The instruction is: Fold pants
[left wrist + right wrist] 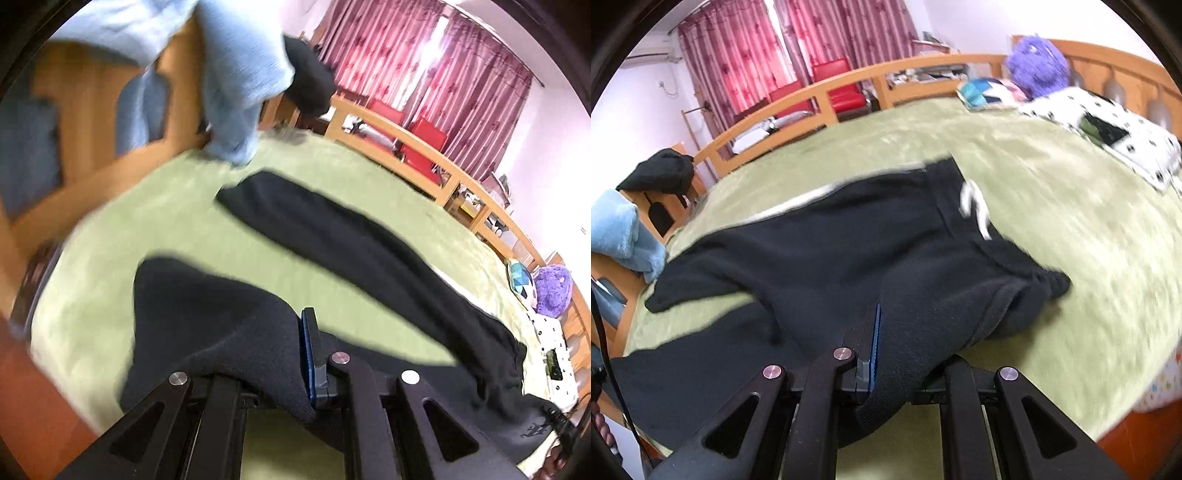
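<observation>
Left fingers [295, 354]: I pinch a fold of the black pants [332, 236].
Right fingers [886, 347]: I pinch the pants [820, 251] too.
Pants: raised near me, trailing across the green bed [1052, 229].
Far: red curtains [738, 55].

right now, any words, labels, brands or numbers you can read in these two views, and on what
No text can be read in either view.
Pants: a small dark mark near the waist, too blurred to read.
Pants, right view: a white drawstring, no lettering.
Spotted cloth: a dark patch, nothing legible.
Tongs: no markings visible.
</observation>
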